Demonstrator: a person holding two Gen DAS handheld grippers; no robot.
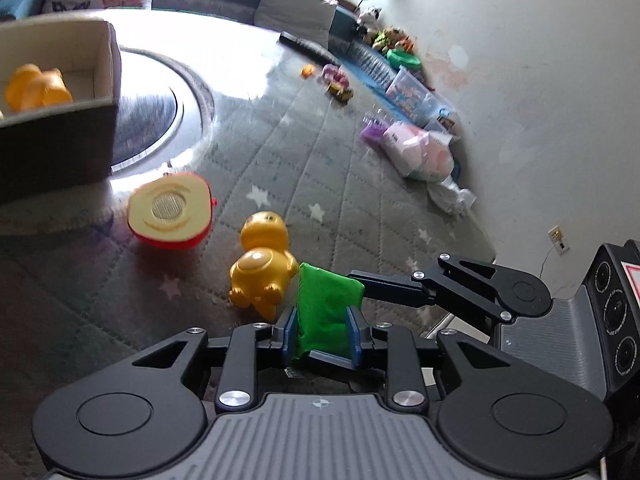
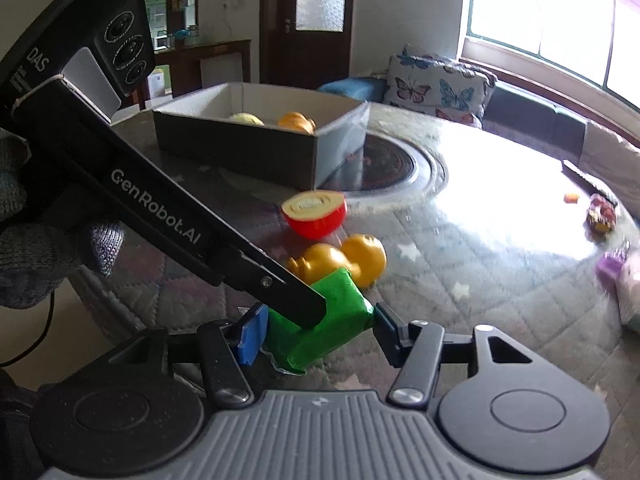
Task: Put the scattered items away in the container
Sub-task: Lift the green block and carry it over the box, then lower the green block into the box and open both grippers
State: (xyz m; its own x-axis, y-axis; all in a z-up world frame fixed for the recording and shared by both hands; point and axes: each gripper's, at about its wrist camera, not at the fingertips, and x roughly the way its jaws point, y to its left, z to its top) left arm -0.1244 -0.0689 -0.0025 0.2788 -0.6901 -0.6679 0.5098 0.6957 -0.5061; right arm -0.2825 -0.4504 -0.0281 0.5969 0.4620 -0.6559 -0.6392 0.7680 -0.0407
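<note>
Left wrist view first: the left gripper (image 1: 325, 330) has its blue fingers (image 1: 289, 336) closed onto a green beanbag (image 1: 326, 312), which stands between them with its long axis running away from the camera, toward 12 o'clock and tipped a bit to 1. The right gripper (image 1: 362, 280) comes in from 3 o'clock, and one of its fingers touches the bag's far corner. Just past the bag, at about 11 o'clock, a yellow duck toy (image 1: 262, 270) lies on the quilted mat (image 1: 360, 208), right up against the bag's edge as far as I can tell. Further out at 10 o'clock sits half a toy apple (image 1: 170, 210), cut face up. The cardboard box (image 1: 60, 132) is way off at 10 o'clock with at least one orange-yellow toy (image 1: 36, 88) already in it.

Right wrist view: the same green beanbag (image 2: 320, 320) sits between the right gripper's (image 2: 316, 334) fingers, which are spread wide and don't seem to be squeezing it. The left gripper (image 2: 312, 312) cuts across from 10 o'clock and its tip presses on the bag. Here the bag's long axis slants from 7 to 1 o'clock. Duck (image 2: 340, 260) and apple half (image 2: 316, 214) are behind it at 12, with the box (image 2: 260, 140) beyond them holding two toys.

So I'd say roughly halfway: a couple of toys are boxed, while the bag, duck and apple are left.
</note>
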